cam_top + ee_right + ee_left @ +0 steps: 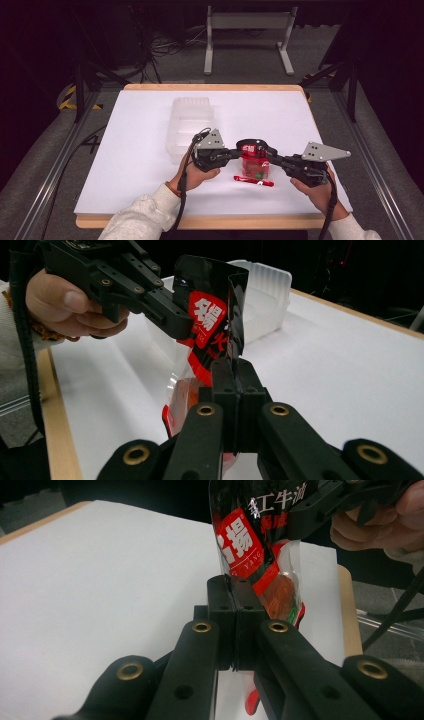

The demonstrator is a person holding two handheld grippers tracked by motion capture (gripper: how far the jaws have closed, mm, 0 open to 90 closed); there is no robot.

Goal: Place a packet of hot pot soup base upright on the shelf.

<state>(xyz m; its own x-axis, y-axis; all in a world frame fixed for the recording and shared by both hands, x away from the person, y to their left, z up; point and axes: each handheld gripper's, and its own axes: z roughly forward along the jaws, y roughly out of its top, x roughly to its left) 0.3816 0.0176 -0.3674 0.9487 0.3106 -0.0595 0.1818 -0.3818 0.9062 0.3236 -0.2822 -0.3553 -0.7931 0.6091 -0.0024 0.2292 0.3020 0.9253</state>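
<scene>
The snack bag (255, 161) hangs above the white worktop (125, 150), between the two grippers. The left gripper (234, 153) has its fingers (220, 610) fully closed on the left side of the bag's open top, and the right gripper (272, 159) has its fingers (250, 385) closed in the same way on the right side. The long axis of the bag is upright, with the mouth on top. Both hands are equally near. A torn red strip (253, 180) lies just below the bag, and the clear container (190, 127) stands behind the left gripper, so I judge the bag must travel that way
</scene>
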